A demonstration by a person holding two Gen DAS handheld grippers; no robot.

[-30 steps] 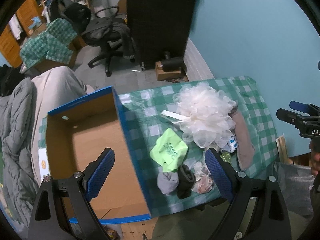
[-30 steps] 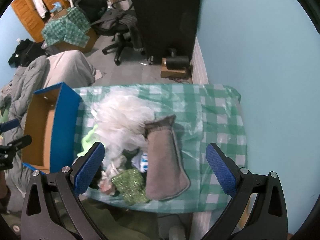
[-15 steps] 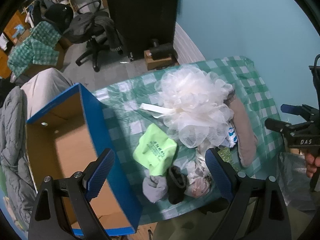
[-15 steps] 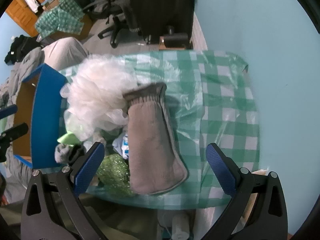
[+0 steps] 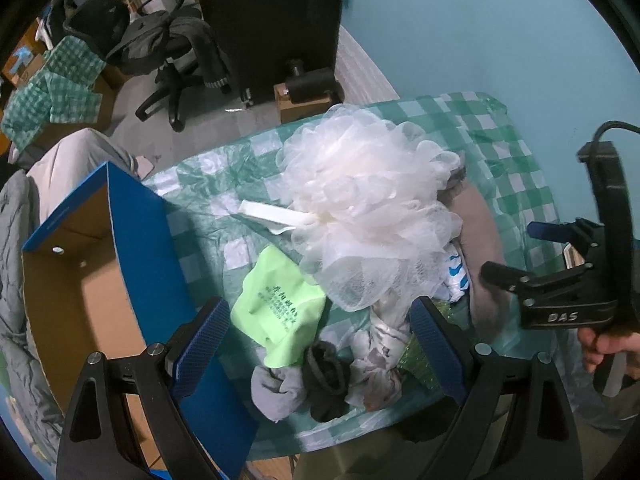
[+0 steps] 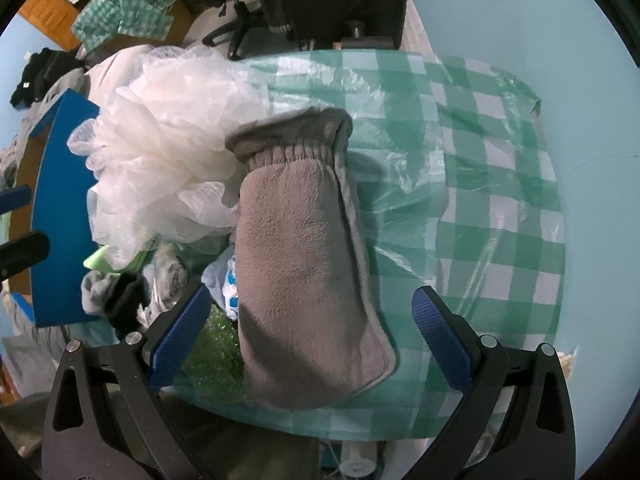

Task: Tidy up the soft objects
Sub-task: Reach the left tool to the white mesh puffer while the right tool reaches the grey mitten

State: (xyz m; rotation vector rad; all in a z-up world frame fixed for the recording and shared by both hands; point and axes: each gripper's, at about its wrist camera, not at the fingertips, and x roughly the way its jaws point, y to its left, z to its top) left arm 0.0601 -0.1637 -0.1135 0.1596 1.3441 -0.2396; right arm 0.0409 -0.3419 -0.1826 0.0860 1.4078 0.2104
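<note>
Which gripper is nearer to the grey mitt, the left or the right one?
Right. The right gripper hangs open astride the grey mitt; the left gripper is open over the lime cloth beside it.

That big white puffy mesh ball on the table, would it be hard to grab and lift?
Probably easy. The white mesh pouf is airy gathered netting, so it likely weighs little and squashes between the fingers rather than slipping. Its ruffles overhang the grey mitt and the lime green cloth, so lifting it might snag or drag them.

A lived-in home room: office chair [image 5: 176, 68] draped with clothes, grey bedding [image 5: 12, 280], wooden cupboard [image 6: 52, 12].
</note>
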